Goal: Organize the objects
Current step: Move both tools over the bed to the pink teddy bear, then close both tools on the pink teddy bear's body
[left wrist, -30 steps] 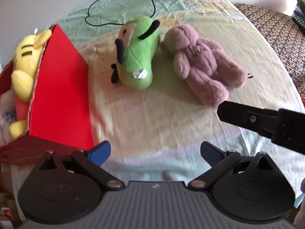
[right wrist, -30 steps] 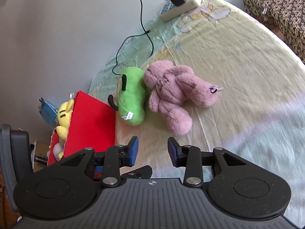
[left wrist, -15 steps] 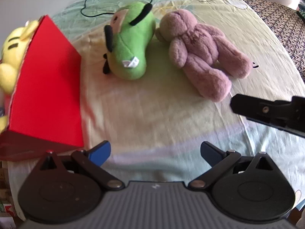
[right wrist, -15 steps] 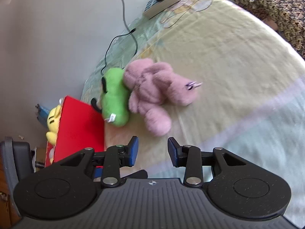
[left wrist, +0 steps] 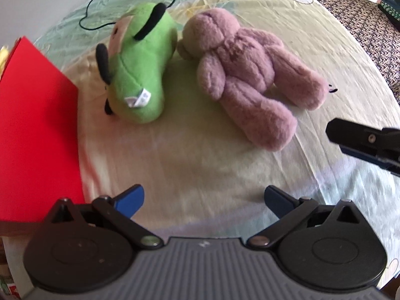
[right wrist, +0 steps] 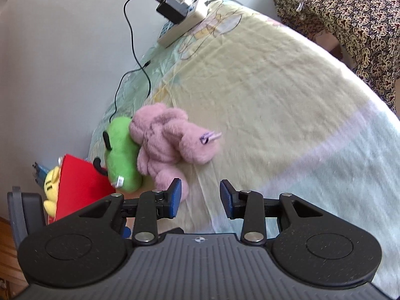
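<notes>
Yellow plush [right wrist: 51, 187] half-hidden behind red box [right wrist: 80, 187]

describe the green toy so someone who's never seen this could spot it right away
On the pale bed sheet, look between the red box and the pink plush. The green toy lies there, its top end touching the pink plush. It alone is bright green, with black ears and a white tag.
</notes>
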Tool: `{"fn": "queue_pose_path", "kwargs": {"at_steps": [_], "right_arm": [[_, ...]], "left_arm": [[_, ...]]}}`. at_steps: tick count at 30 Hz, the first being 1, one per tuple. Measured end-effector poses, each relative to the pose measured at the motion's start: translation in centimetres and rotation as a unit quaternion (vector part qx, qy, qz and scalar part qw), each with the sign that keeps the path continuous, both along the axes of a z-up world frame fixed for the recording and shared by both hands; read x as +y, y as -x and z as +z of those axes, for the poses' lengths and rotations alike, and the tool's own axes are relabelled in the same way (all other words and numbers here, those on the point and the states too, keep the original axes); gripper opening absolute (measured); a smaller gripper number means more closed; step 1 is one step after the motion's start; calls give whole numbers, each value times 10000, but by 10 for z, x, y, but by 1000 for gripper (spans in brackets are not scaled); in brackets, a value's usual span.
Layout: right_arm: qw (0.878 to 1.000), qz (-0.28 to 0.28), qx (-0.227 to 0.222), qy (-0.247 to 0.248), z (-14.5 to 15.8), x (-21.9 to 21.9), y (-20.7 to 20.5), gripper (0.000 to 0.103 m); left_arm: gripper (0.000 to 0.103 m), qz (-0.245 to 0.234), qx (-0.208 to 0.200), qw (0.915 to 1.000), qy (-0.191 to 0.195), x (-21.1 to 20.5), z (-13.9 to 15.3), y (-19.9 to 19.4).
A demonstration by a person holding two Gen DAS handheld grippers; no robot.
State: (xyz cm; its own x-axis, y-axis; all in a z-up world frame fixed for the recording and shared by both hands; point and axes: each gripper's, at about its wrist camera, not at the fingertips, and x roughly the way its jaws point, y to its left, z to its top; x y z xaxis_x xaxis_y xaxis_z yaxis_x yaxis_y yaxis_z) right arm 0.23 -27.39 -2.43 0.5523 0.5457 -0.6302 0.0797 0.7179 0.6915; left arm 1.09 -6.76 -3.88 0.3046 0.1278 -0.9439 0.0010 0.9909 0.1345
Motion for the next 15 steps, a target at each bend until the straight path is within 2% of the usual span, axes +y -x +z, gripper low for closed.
{"fn": "queue_pose_path", "kwargs": {"at_steps": [5, 7, 15], "right_arm": [[9995, -184, -234, 102, 7, -1, -14, 40], [9992, -211, -308, 149, 9, 1, -22, 45], [9978, -15, -442, 490, 5, 20, -49, 51]], "left_arm": [[103, -113, 2, 9999, 95, 4, -1, -4], [103, -156, -10, 9998, 144, 6, -1, -5], [102, -140, -182, 9972, 717, 28, 2, -8]]}}
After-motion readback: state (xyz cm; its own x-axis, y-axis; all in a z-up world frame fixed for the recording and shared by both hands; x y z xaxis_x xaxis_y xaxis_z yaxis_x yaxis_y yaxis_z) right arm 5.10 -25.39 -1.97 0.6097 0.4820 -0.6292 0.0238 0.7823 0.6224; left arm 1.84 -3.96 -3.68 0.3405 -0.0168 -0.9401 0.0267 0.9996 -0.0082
